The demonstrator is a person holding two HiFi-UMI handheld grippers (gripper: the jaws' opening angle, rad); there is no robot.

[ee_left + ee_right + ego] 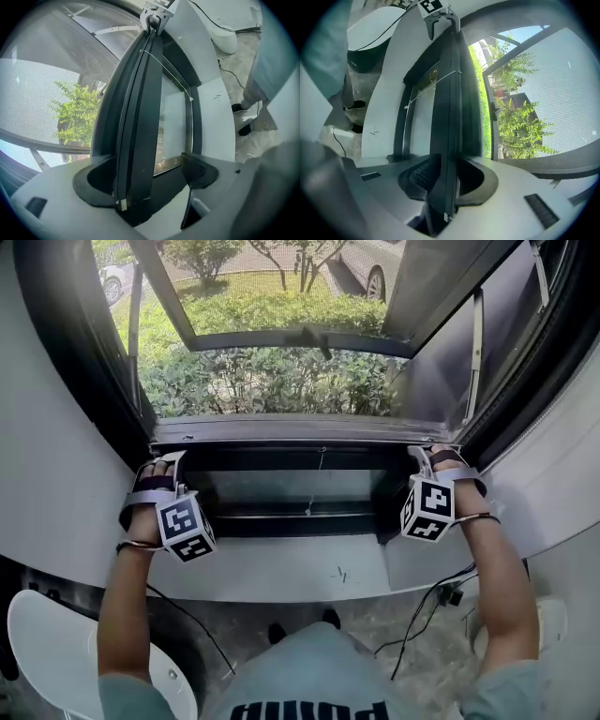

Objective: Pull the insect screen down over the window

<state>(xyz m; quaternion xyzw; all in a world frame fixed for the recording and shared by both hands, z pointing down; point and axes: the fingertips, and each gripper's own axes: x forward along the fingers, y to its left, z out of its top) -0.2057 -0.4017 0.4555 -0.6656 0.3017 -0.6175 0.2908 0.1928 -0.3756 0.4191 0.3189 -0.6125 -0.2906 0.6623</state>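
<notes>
Black screen bar (300, 432) below grey mesh (272, 381): right tongs (424, 454) tight on it, left tongs (167, 458) loose around.

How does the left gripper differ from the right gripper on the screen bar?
The left gripper meets the bar at its left end, the right gripper at the right end. The left gripper's jaws stand wider, one pad clear of the bar; the right gripper's pads press both sides. Both straddle the bar.
</notes>
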